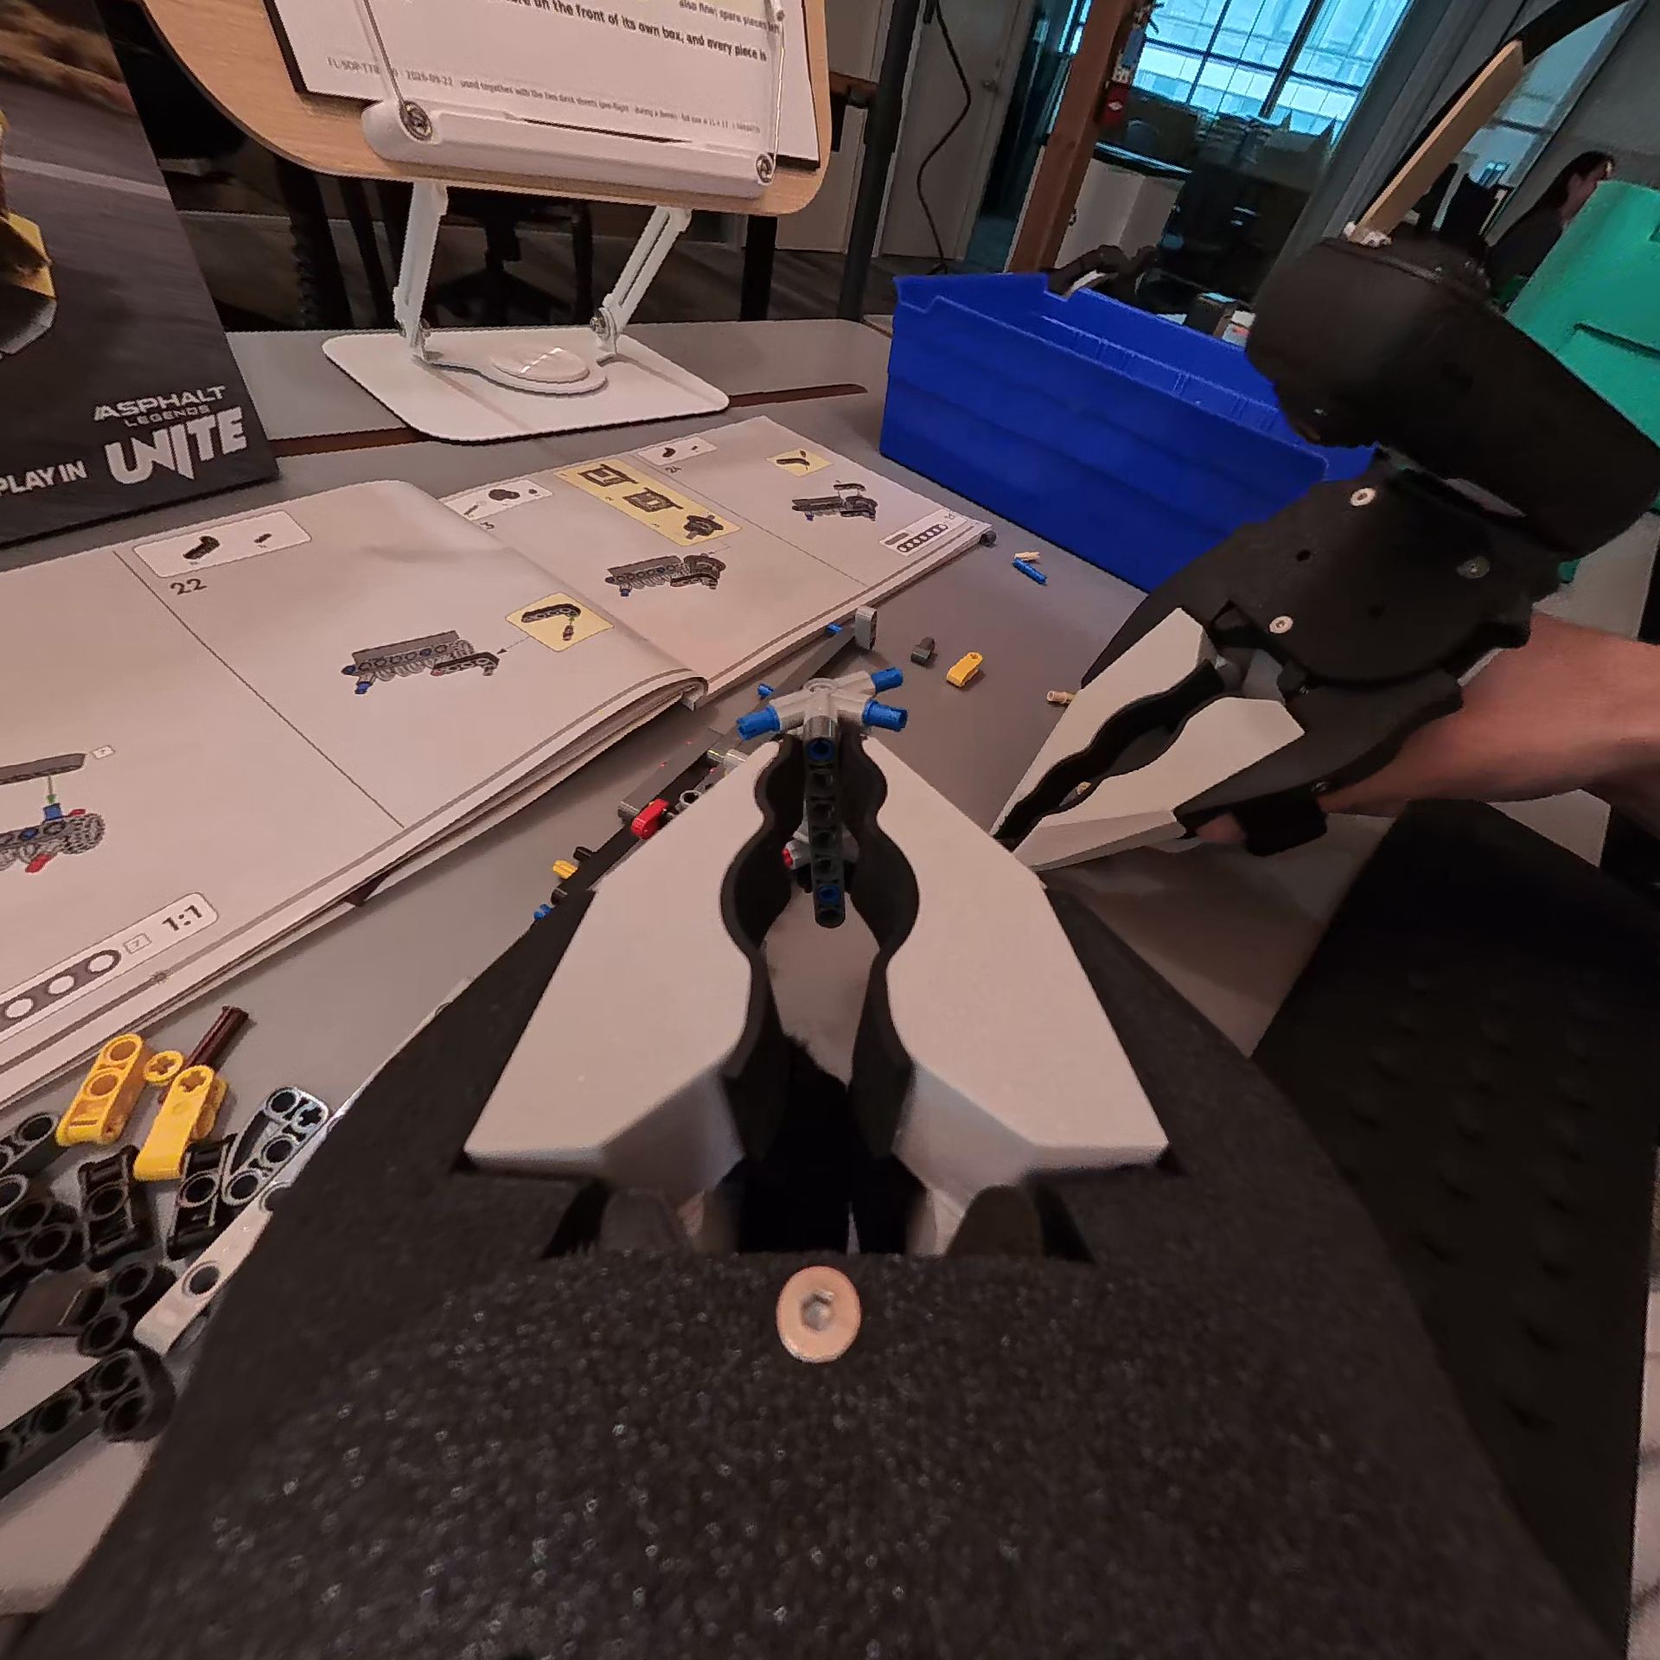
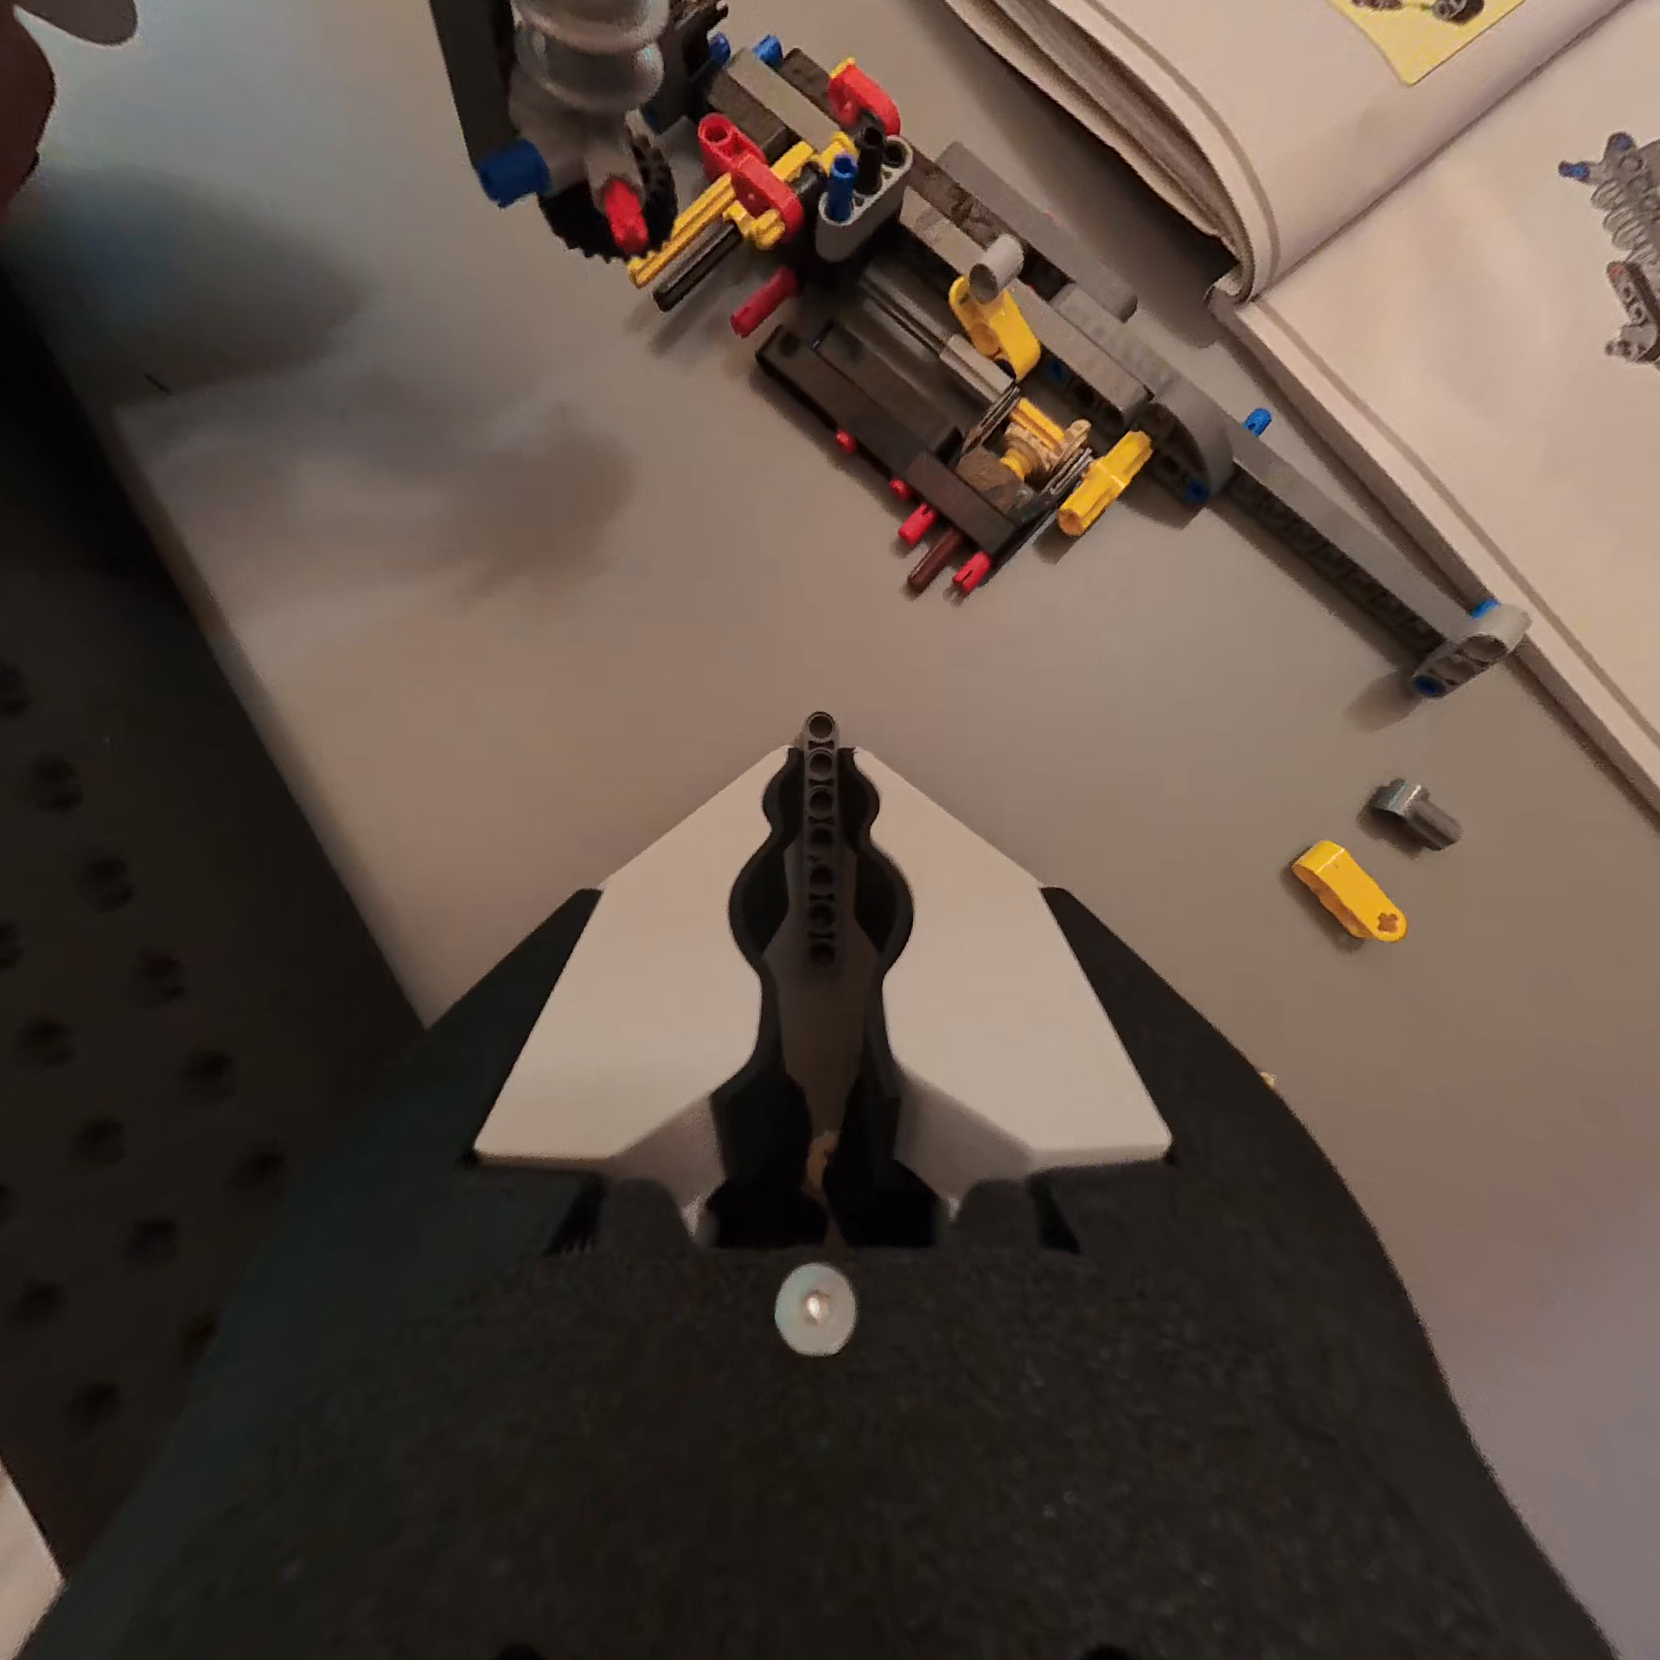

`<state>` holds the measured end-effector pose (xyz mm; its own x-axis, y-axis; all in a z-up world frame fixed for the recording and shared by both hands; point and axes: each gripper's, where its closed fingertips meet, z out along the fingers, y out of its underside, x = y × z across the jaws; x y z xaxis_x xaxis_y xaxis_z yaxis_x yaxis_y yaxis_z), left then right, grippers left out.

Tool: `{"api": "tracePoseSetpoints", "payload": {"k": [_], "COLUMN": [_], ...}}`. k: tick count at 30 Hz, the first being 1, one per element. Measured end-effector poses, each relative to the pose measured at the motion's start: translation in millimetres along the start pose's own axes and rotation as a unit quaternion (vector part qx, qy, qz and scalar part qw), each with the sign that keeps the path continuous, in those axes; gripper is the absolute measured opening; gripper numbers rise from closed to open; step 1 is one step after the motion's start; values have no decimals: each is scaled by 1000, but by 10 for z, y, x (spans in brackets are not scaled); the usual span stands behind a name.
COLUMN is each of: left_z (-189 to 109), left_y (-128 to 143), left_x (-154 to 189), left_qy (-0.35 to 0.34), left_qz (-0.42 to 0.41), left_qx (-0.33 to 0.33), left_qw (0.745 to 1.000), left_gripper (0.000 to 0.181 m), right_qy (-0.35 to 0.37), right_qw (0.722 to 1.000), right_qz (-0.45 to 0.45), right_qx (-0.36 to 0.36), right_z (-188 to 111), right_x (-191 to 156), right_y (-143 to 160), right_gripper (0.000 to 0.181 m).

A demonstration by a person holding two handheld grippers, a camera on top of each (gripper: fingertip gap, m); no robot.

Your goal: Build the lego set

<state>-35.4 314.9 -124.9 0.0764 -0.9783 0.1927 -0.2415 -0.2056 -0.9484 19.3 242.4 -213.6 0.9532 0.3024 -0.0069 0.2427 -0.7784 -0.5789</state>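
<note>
Your left gripper [image 1: 822,763]: jaws clamped on a dark beam with blue-pinned grey hub [image 1: 822,710], beside the instruction booklet [image 1: 377,647]. Your right gripper [image 2: 819,763]: jaws clamped on a black beam [image 2: 819,844], near that booklet's chassis assembly [image 2: 952,359] on the counter [image 2: 539,719].

— What colours are in your left gripper [image 1: 822,763]?
— You hold a dark grey beam [image 1: 825,831] with blue pins; its hub [image 1: 822,705] is light grey. Your fingers [image 1: 647,952] are pale grey, edged black.
— And far right?
— You see a plain blue bin [image 1: 1078,422]. Near left, yellow and black pieces [image 1: 117,1159].
</note>
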Motion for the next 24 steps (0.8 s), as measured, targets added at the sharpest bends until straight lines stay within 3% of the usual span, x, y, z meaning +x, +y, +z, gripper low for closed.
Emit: {"api": "tracePoseSetpoints", "payload": {"k": [4,8,10,17,24], "left_z": [-20,-43,-47,-60,-92], "left_y": [-37,-67,-69,-82,-114], "left_x": [-59,-102,-110,-107,-105], "left_qy": [-15,-18,-16,-12,-20], "left_qz": [-10,-27,-36,-43,-35], "left_qx": [10,21,23,28,38], "left_qw": [1000,999,999,999,998], "left_gripper": [6,7,6,7,7], "right_qy": [10,18,43,131,176], "right_qw": [993,955,936,900,896], "right_qz": [10,48,56,91,83], "right_qx": [116,292,344,406,399], "right_z": [-135,-416,-473,-462,-425], "right_x": [-123,-337,-407,-449,-370], "right_y": [-440,-1056,-1228,-1410,-1430], "right_gripper": [7,7,7,7,7]}}
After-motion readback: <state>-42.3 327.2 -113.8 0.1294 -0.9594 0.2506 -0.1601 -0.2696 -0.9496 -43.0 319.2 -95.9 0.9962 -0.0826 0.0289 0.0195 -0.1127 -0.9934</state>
